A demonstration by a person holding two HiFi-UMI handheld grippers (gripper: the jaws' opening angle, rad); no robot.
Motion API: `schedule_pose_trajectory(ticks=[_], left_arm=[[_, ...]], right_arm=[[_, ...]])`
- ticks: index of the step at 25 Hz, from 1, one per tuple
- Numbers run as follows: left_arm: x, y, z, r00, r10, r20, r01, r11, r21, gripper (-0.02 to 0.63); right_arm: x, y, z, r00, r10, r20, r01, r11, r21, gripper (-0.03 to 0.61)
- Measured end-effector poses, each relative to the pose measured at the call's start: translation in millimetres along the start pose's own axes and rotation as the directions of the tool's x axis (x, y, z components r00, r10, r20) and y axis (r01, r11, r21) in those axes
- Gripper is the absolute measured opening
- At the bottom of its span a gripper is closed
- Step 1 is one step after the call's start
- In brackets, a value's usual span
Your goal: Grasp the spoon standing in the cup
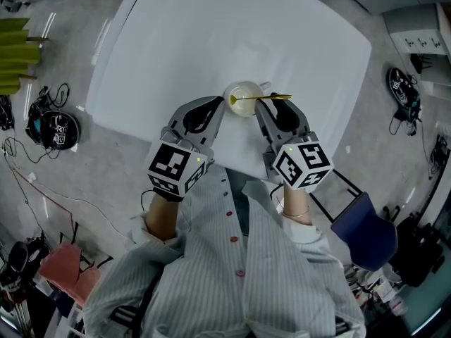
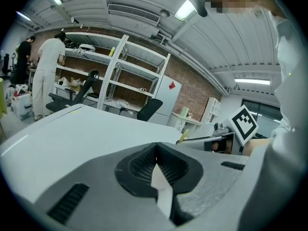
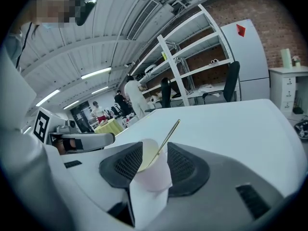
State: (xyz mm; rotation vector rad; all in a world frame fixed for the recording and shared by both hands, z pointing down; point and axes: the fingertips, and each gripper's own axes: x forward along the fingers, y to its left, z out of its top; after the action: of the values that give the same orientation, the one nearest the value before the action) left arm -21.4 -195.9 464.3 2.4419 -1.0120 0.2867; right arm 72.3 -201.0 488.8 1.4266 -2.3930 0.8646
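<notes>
Seen from the head view, left to right. Left gripper [image 1: 220, 106], left of centre, over the near edge of the white table [image 1: 211, 34]: jaws narrow, tips together, nothing between them, as the left gripper view also shows. Cup [image 1: 244, 94], centre of frame, standing on the table just beyond both grippers' tips. Spoon [image 1: 271, 98]: bowl inside the cup, gold handle leaning out to the right over the rim and crossing above the right gripper's tips. Right gripper [image 1: 262, 105], right of centre: jaws wide. In the right gripper view the cup shows in the gap between the two black pads [image 3: 185, 165], neither visibly pressing it, and the handle slants toward the upper right.
</notes>
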Motion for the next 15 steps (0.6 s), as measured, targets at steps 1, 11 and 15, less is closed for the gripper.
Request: schedule_pose_trajectory(ticks=[1, 11, 15], left_arm=[[0.0, -0.5, 0.0, 1.0, 0.001, 0.0, -0.001, 1.0, 0.0, 0.008], [-1.3, 2.7, -1.2, 1.0, 0.01, 0.0, -0.01, 1.0, -0.003, 0.008], [-1.0, 0.4, 1.5, 1.0, 0.007, 0.001, -0.007, 1.0, -0.002, 0.008]], right_arm=[[0.1, -0.4, 0.6, 1.0, 0.0, -0.002, 0.0, 1.0, -0.005, 0.156], [0.8, -0.9, 3.9, 1.0, -0.011, -0.007, 0.01, 0.999, -0.036, 0.093], [-2.2, -0.6, 6.9, 1.0, -0.014, -0.003, 0.014, 0.999, -0.042, 0.059]])
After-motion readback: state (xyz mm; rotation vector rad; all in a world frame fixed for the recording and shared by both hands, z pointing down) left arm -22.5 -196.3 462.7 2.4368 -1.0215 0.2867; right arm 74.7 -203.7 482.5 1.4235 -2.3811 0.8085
